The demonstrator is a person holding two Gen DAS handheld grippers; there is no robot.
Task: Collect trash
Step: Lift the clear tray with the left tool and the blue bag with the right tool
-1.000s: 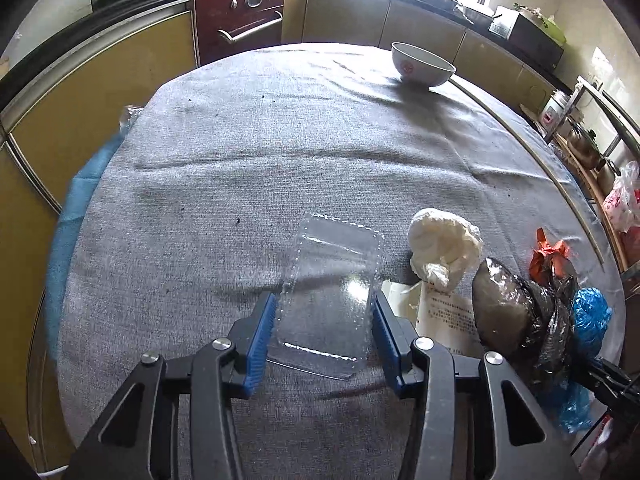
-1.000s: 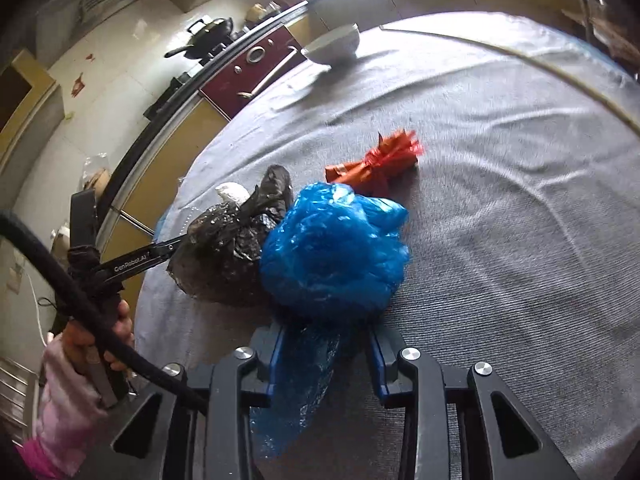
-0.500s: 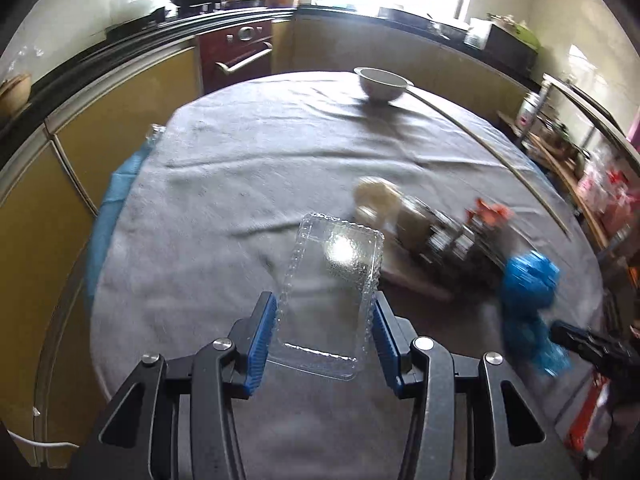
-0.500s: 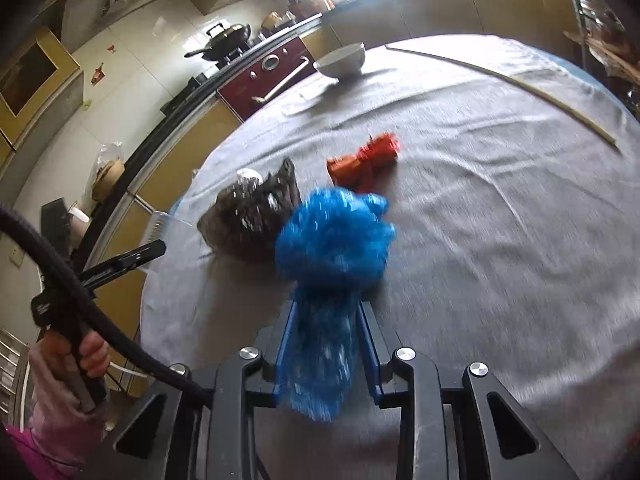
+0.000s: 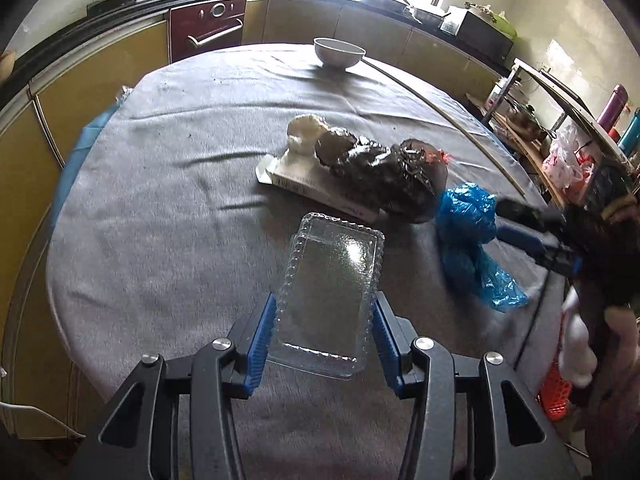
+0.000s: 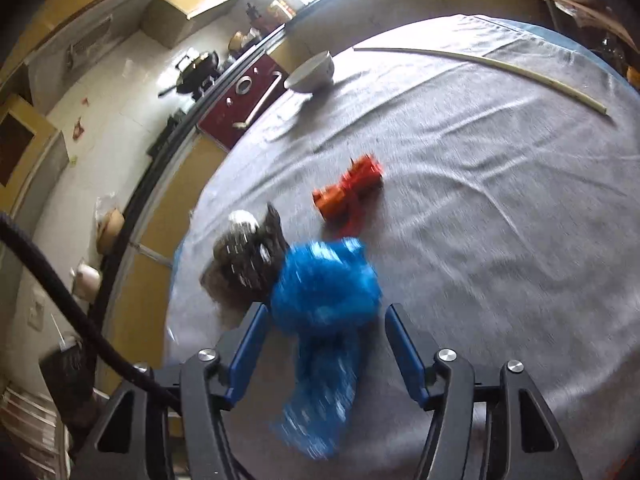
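My left gripper [image 5: 324, 312] is shut on a clear plastic tray [image 5: 332, 288], held above the grey-clothed round table [image 5: 160, 200]. Beyond it lie a white crumpled wad [image 5: 306, 132], a flat paper box [image 5: 304, 180] and a dark crumpled bag [image 5: 384, 176]. The blue plastic bag [image 5: 468, 232] lies at the right. In the right wrist view the blue bag [image 6: 324, 300] sits between the jaws of my right gripper [image 6: 324, 328], which are opening, the pads clear of it. A red wrapper [image 6: 348, 192] and the dark bag [image 6: 248, 256] lie behind.
A white bowl [image 5: 339, 53] stands at the table's far edge. A long thin stick [image 6: 480, 66] lies along the right rim. Kitchen cabinets and a dark red oven [image 5: 208, 34] ring the table. A cluttered shelf [image 5: 560, 136] stands to the right.
The left gripper has pulled back and up with the clear tray, so the trash pile now lies farther away. The right gripper's jaws have spread and let go of the blue bag.
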